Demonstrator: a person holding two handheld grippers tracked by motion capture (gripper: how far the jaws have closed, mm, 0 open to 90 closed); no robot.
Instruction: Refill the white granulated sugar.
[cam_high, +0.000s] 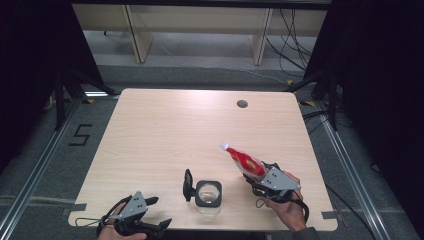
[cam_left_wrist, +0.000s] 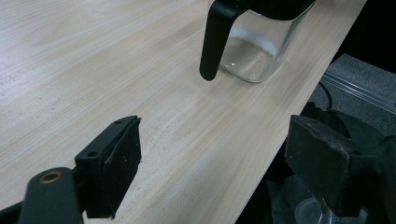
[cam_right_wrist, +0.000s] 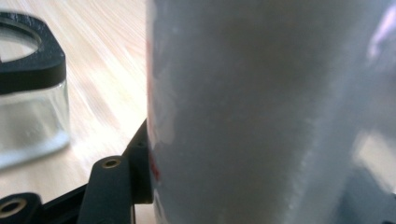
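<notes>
Pouch lifted toward the jar

The right gripper clamps its jaws on the red pouch, spout forward for pouring into the glass jar; the left gripper waits with jaws open.

On the wooden table, the right gripper at five o'clock is clamped on a red pouch with a white cap, cap tilted toward eleven o'clock. A glass jar with black rim and handle stands at six o'clock. The left gripper rests at seven o'clock, jaws apart, holding nothing.
</notes>
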